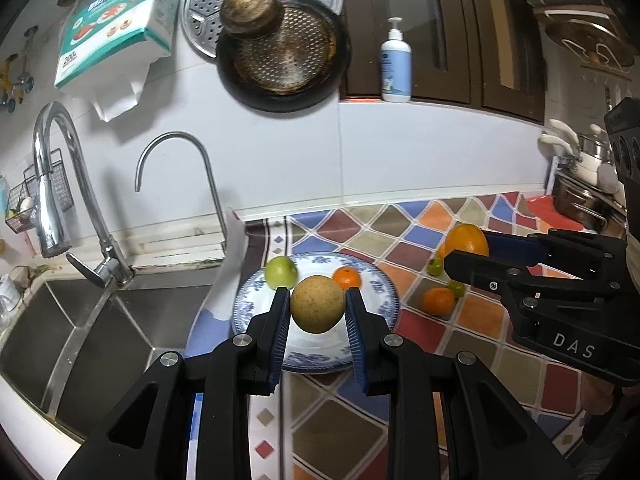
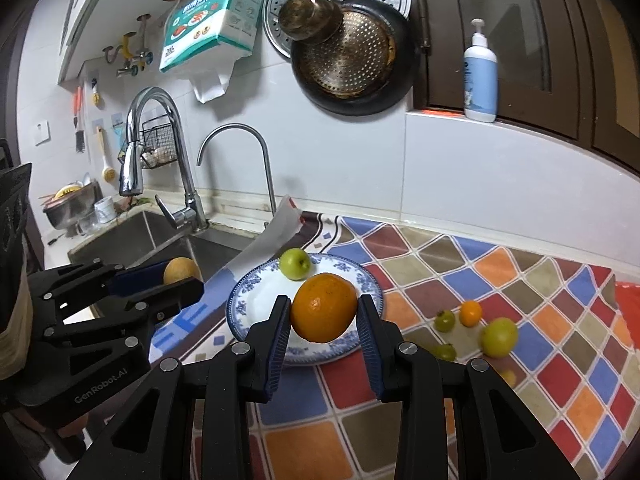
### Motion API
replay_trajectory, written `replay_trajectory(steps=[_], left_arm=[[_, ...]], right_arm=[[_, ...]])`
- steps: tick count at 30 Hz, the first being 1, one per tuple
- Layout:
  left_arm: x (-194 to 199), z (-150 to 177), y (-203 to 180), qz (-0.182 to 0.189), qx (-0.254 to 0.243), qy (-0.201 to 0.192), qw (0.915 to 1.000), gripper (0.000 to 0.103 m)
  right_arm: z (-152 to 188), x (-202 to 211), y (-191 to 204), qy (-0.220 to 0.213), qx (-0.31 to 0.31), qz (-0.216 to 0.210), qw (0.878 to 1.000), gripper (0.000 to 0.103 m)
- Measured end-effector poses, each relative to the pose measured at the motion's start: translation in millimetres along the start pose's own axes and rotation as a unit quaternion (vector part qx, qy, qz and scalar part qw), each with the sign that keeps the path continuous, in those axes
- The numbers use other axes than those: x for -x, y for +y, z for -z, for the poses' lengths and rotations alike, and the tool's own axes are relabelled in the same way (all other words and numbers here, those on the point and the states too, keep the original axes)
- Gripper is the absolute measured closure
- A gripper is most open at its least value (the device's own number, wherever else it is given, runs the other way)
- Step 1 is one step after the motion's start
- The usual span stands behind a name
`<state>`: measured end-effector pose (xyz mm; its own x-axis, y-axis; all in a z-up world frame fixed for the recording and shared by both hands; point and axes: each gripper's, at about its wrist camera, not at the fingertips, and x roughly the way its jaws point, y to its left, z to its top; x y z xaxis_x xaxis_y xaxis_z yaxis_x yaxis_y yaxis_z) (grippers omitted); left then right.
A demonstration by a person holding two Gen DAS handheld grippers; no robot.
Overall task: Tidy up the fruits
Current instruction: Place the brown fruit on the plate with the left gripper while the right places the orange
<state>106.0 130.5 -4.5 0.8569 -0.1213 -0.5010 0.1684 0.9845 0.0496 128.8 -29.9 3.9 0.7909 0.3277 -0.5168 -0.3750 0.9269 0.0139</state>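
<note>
My left gripper (image 1: 317, 295) is shut on a round tan fruit (image 1: 317, 310), held above a blue-and-white plate (image 1: 382, 294). On that plate lie a green apple (image 1: 281, 272) and a small tangerine (image 1: 346, 277). My right gripper (image 2: 324, 301) is shut on a large orange (image 2: 324, 312), also hanging over the plate (image 2: 240, 308), beside the green apple (image 2: 295, 264). Each gripper shows in the other's view: the right gripper (image 1: 468, 249) with the orange (image 1: 466, 238), the left gripper (image 2: 182, 277) with the tan fruit (image 2: 181, 270).
Loose on the chequered cloth right of the plate are a tangerine (image 2: 470, 313), a green apple (image 2: 499, 337) and small green fruits (image 2: 445, 320). A steel sink (image 1: 80, 320) with two taps lies to the left. Pans hang on the wall (image 1: 280, 52). Pots (image 1: 580, 200) stand far right.
</note>
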Motion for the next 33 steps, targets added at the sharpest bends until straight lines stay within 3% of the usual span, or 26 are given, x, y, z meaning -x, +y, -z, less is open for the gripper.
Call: replay_trajectory(steps=[11, 24, 33], left_arm=[[-44, 3, 31, -0.012, 0.009, 0.021, 0.9997, 0.075], [-130, 7, 51, 0.005, 0.008, 0.082, 0.9966, 0.075], [-167, 18, 51, 0.015, 0.005, 0.123, 0.9923, 0.075]], right_arm=[[-3, -53, 9, 0.034, 0.0, 0.001, 0.999, 0.068], [1, -135, 2, 0.106, 0.0, -0.003, 0.994, 0.068], [13, -173, -10, 0.147, -0.02, -0.01, 0.989, 0.068]])
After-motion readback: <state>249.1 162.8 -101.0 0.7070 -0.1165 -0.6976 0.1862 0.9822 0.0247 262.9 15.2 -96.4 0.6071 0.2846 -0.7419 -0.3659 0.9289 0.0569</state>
